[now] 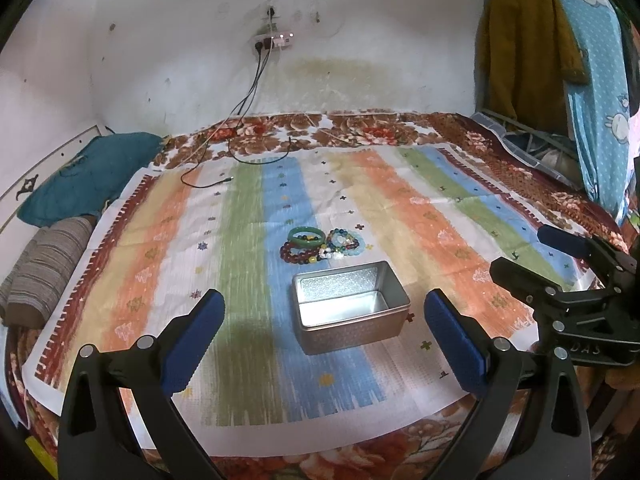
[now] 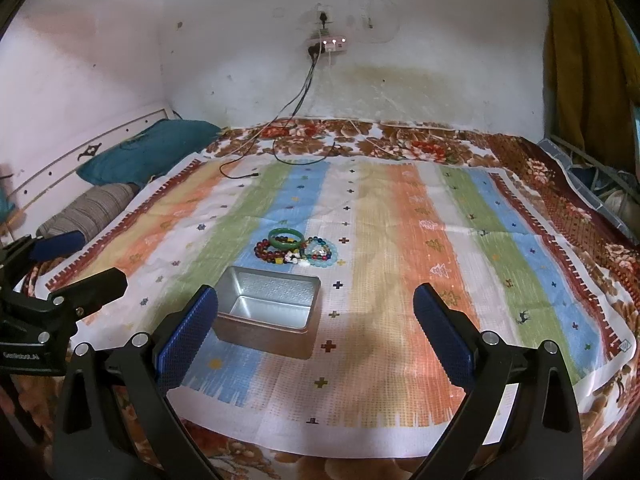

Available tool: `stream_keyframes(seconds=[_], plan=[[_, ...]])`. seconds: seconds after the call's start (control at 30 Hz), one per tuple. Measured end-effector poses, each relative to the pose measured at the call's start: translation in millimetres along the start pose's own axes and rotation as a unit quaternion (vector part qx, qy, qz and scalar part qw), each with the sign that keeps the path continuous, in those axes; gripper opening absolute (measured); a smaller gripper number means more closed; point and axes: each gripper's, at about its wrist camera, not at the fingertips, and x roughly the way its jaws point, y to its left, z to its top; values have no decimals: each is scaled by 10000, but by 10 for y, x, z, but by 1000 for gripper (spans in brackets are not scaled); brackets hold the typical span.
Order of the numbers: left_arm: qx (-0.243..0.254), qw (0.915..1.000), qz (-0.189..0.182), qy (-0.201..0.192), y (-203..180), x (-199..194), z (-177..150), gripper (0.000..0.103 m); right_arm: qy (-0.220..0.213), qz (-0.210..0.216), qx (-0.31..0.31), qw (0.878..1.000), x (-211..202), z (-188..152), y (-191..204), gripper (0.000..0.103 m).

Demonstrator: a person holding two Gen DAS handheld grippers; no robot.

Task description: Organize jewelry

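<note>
An open, empty silver tin box (image 1: 350, 312) (image 2: 270, 314) stands on the striped cloth on the bed. Just behind it lies a pile of bracelets (image 1: 324, 245) (image 2: 298, 249): a green bangle (image 1: 306, 236) (image 2: 285, 237), dark red beads, light blue beads and mixed beads. My left gripper (image 1: 324, 332) is open and empty, above the cloth in front of the box. My right gripper (image 2: 316, 332) is open and empty, to the right of the box; it also shows at the right edge of the left wrist view (image 1: 532, 256).
A striped cloth (image 1: 440, 216) (image 2: 400, 240) covers a floral blanket (image 2: 400, 140). A teal pillow (image 1: 88, 180) and a striped roll (image 1: 44, 268) lie at the left. Charger cables (image 1: 224, 168) trail from a wall socket. Clothes (image 1: 528, 48) hang at the right.
</note>
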Motion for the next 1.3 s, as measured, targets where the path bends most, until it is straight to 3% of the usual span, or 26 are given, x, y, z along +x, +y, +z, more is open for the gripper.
stream_keyframes(seconds=[0.77,1.0,1.3], plan=[[-93,9998,132,130,47,56,34,97,227,6,-18,9997,143,-13,16,99],[-176,9987,320,354,87,279,181,98,568,152,92,9982,364,52,-26,99],[-55,9968,508,612,165,572,376,98,677,57,89,9976,558,202,-46,99]])
